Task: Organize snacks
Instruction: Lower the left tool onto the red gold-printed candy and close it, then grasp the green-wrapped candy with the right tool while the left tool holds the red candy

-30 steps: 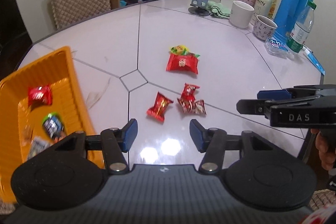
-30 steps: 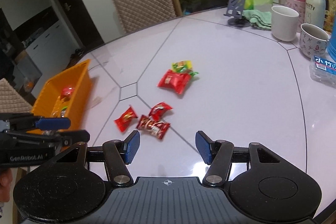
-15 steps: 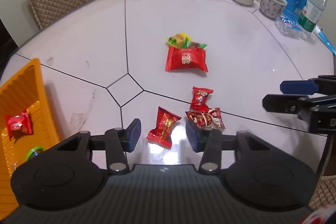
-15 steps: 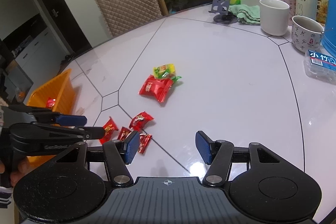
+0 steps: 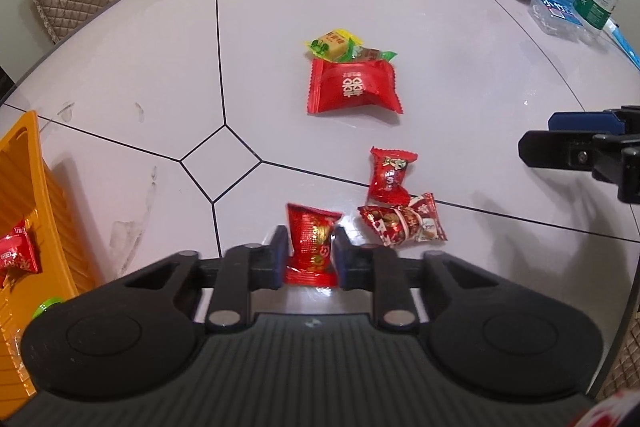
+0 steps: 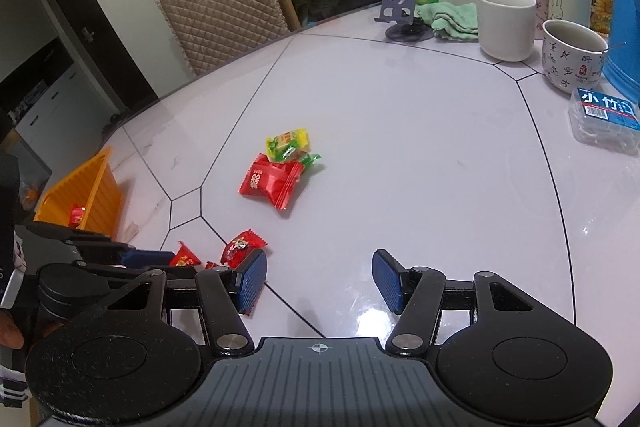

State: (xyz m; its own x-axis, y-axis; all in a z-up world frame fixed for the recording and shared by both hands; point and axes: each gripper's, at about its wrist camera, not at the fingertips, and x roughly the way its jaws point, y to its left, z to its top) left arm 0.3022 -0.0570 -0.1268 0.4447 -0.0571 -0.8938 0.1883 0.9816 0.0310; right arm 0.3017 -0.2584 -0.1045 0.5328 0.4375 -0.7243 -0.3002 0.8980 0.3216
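Red foil wraps the small candy [image 5: 311, 241] that lies on the white table [image 5: 460, 99], close to the near edge, and the left gripper [image 5: 308, 255] has it between its two blue pads. The jaws have just been closing, and now both pads press on the sides of the wrapper, so the candy is pinched while its lower end is on the table.

Just to the right of it lie two more red candies: one [image 5: 390, 175] a little farther away, and one [image 5: 404, 223] with white print, which touches the first at its lower end. Farther toward the middle of the table there is a bigger red packet [image 5: 352, 87], and a yellow and green sweet [image 5: 332, 45] lies against its far edge.

At the left side stands an orange basket [image 5: 28, 163] with a red candy [image 5: 16, 255] inside it.

The right gripper [image 6: 320, 281] is above the bare table to the right of the candies. Its fingers stand moderately apart and nothing is between them.

At the far right edge of the table are a white cup [image 6: 506, 23], a patterned mug [image 6: 572, 55] and a green cloth [image 6: 452, 19].
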